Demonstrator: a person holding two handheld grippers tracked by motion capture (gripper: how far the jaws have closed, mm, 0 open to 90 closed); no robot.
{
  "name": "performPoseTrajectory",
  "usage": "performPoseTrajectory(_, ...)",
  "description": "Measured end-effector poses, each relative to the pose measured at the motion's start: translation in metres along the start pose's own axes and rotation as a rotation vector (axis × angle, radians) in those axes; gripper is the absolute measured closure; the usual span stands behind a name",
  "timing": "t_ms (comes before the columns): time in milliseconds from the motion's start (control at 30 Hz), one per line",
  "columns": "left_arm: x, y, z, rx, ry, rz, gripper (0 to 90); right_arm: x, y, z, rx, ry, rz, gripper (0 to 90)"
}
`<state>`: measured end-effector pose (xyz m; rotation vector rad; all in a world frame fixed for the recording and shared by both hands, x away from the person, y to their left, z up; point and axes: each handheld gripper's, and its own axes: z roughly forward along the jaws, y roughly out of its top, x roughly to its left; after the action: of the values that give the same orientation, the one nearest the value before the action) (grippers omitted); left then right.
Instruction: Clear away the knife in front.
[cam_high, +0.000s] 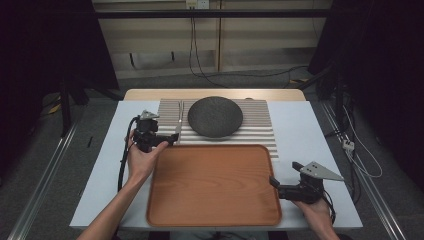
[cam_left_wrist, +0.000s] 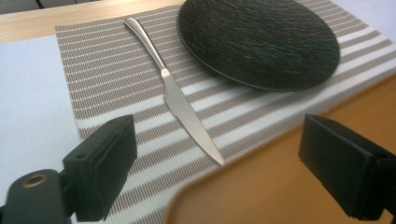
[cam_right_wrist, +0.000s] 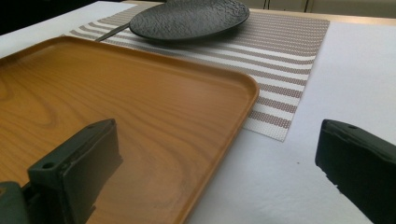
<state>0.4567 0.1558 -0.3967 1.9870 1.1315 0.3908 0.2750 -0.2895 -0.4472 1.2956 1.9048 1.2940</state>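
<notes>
Knife (cam_left_wrist: 180, 100) on striped mat (cam_left_wrist: 107, 74), just left of dark plate (cam_left_wrist: 259, 42); blade tip points at tray (cam_left_wrist: 299, 186) rim. Left gripper (cam_left_wrist: 224, 168) jaws wide, empty; right gripper (cam_right_wrist: 224, 172) likewise.

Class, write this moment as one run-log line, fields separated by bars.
left gripper: open, aimed at knife | right gripper: open, straddling tray edge | plate: on placemat
</notes>
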Motion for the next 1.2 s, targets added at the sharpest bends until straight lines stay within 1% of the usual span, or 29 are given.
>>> performPoseTrajectory(33,0.001,0.003,0.003,0.008,0.007,0.003,12.4,0.000,0.000,0.000,0.004,0.004,0.000,0.0)
performPoseTrajectory(167,0.004,0.011,0.012,0.004,0.015,0.003,13.4,0.000,-0.001,0.000,0.001,0.007,0.006,0.0)
performPoseTrajectory(200,0.005,0.013,0.015,0.001,0.020,-0.004,14.3,0.000,-0.001,-0.001,0.000,0.006,0.008,0.0)
performPoseTrajectory(300,0.007,0.019,0.021,0.015,0.035,-0.005,14.3,0.000,-0.001,-0.002,-0.001,0.006,0.007,0.0)
performPoseTrajectory(367,0.008,0.023,0.025,0.023,0.031,-0.003,14.3,0.000,-0.001,-0.002,-0.002,0.007,0.012,0.0)
performPoseTrajectory(433,0.008,0.026,0.029,0.031,0.040,0.012,14.9,0.000,-0.001,-0.002,0.000,0.007,0.008,0.0)
performPoseTrajectory(467,0.009,0.028,0.031,0.030,0.046,0.012,14.9,0.000,-0.001,-0.002,0.000,0.007,0.008,0.0)
performPoseTrajectory(567,0.012,0.032,0.038,0.034,0.055,0.006,18.0,0.000,-0.001,-0.002,0.000,0.014,0.006,0.0)
performPoseTrajectory(700,0.016,0.037,0.050,0.046,0.061,-0.008,18.5,0.001,0.000,-0.002,-0.001,0.015,0.004,0.0)
performPoseTrajectory(733,0.016,0.038,0.054,0.047,0.068,-0.003,22.6,0.001,0.000,-0.002,0.001,0.017,0.003,0.0)
performPoseTrajectory(767,0.017,0.039,0.057,0.054,0.081,0.004,23.5,0.001,0.000,-0.002,0.001,0.017,0.001,0.0)
performPoseTrajectory(800,0.020,0.042,0.064,0.067,0.076,0.003,23.5,0.001,0.000,-0.002,0.001,0.018,0.001,0.0)
performPoseTrajectory(833,0.020,0.042,0.064,0.067,0.076,0.003,24.0,0.001,0.000,-0.002,0.001,0.019,0.001,0.0)
performPoseTrajectory(900,0.024,0.045,0.072,0.078,0.087,-0.004,25.6,0.002,0.000,-0.002,-0.001,0.021,0.007,0.0)
performPoseTrajectory(933,0.026,0.046,0.076,0.083,0.087,-0.013,25.6,0.002,0.000,-0.002,-0.001,0.021,0.007,0.0)
performPoseTrajectory(967,0.028,0.046,0.079,0.090,0.087,-0.025,28.5,0.001,0.000,-0.002,-0.001,0.022,0.015,0.0)
performPoseTrajectory(1000,0.030,0.047,0.084,0.090,0.096,-0.030,28.5,0.001,0.000,-0.002,-0.001,0.022,0.015,0.0)
performPoseTrajectory(1033,0.032,0.047,0.089,0.094,0.114,-0.036,33.1,0.000,-0.001,-0.002,-0.002,0.026,0.017,0.0)
performPoseTrajectory(1067,0.034,0.047,0.091,0.099,0.111,-0.038,35.1,0.000,-0.001,-0.002,-0.001,0.025,0.018,0.0)
performPoseTrajectory(1100,0.035,0.047,0.094,0.104,0.109,-0.049,35.1,0.000,-0.001,-0.002,-0.001,0.025,0.018,0.0)
performPoseTrajectory(1133,0.037,0.047,0.097,0.107,0.103,-0.066,37.9,0.000,-0.001,-0.003,-0.002,0.025,0.018,0.0)
performPoseTrajectory(1167,0.038,0.048,0.099,0.114,0.098,-0.067,40.7,-0.001,-0.001,-0.003,-0.001,0.025,0.015,0.0)
performPoseTrajectory(1200,0.039,0.048,0.101,0.113,0.105,-0.067,43.3,-0.001,-0.001,-0.003,-0.001,0.026,0.016,0.0)
